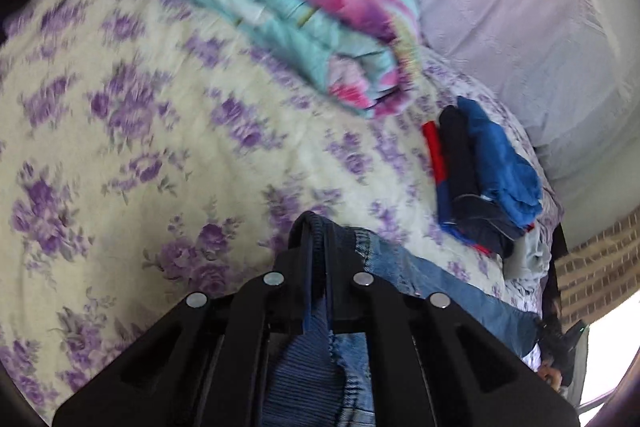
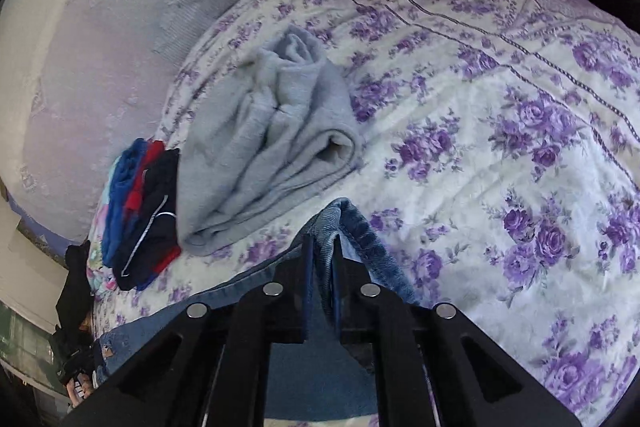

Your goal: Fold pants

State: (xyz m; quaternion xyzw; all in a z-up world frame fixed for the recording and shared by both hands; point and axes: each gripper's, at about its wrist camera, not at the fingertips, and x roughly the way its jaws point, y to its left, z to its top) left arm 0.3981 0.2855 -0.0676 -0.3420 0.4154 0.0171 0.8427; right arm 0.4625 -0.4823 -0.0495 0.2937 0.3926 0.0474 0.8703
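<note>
Both grippers are clamped on the denim pants [image 1: 420, 275], so the step in hand looks like carrying a gripped edge over the floral bedspread [image 1: 160, 147] to lay or double the garment. The left gripper [image 1: 316, 227] pinches a ribbed, waistband-like edge between closed jaws; the right gripper [image 2: 322, 239] is shut on a stitched denim hem. The rest of the pants trails back under each tool toward the bed's near edge, though blur in the left view makes the exact lie uncertain. Next, the two holds need to travel together, keeping the cloth taut and clear of the folded grey garment [image 2: 264, 147] and the stacked clothes [image 2: 140, 215] nearby.
</note>
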